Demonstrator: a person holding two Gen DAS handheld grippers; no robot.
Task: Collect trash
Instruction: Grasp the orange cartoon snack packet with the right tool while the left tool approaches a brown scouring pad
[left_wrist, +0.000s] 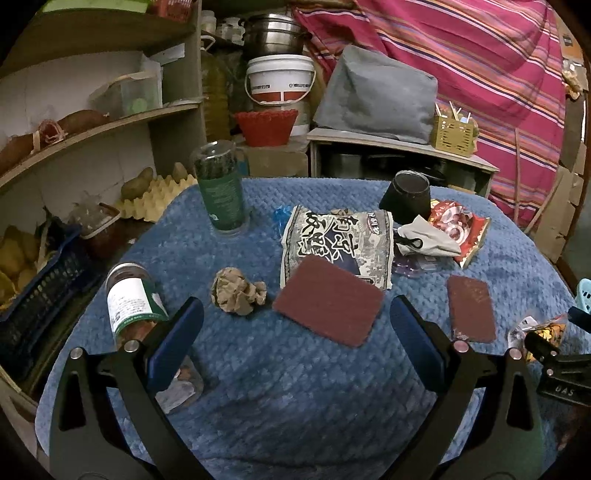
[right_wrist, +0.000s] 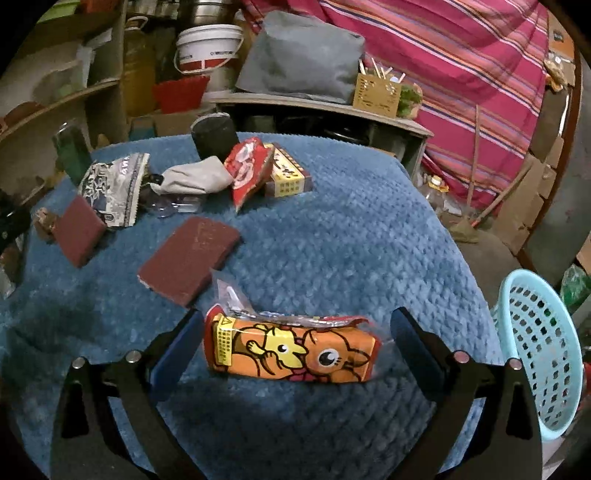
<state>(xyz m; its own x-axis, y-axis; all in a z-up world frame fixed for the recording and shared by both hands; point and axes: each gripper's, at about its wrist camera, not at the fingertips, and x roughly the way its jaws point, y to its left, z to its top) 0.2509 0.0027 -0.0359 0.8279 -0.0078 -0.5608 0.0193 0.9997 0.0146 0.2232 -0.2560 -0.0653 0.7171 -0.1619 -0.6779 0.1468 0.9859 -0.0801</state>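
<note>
An orange cartoon snack wrapper (right_wrist: 291, 350) lies on the blue cloth, right between the open fingers of my right gripper (right_wrist: 291, 343), which do not touch it. My left gripper (left_wrist: 295, 325) is open over bare cloth, with a crumpled brown paper ball (left_wrist: 236, 291) and a maroon scouring pad (left_wrist: 328, 304) just beyond its tips. Farther back lie a black-and-white snack bag (left_wrist: 340, 243), a red wrapper (left_wrist: 458, 225) and a grey rag (left_wrist: 428, 236). A light-blue trash basket (right_wrist: 539, 350) stands off the table's right edge.
A second maroon pad (left_wrist: 471, 308) lies right. A tipped jar (left_wrist: 133, 302) lies left, a green-labelled glass (left_wrist: 221, 188) and a dark cup (left_wrist: 406, 195) stand at the back. A yellow box (right_wrist: 288, 173) sits behind the red wrapper. Shelves crowd the left.
</note>
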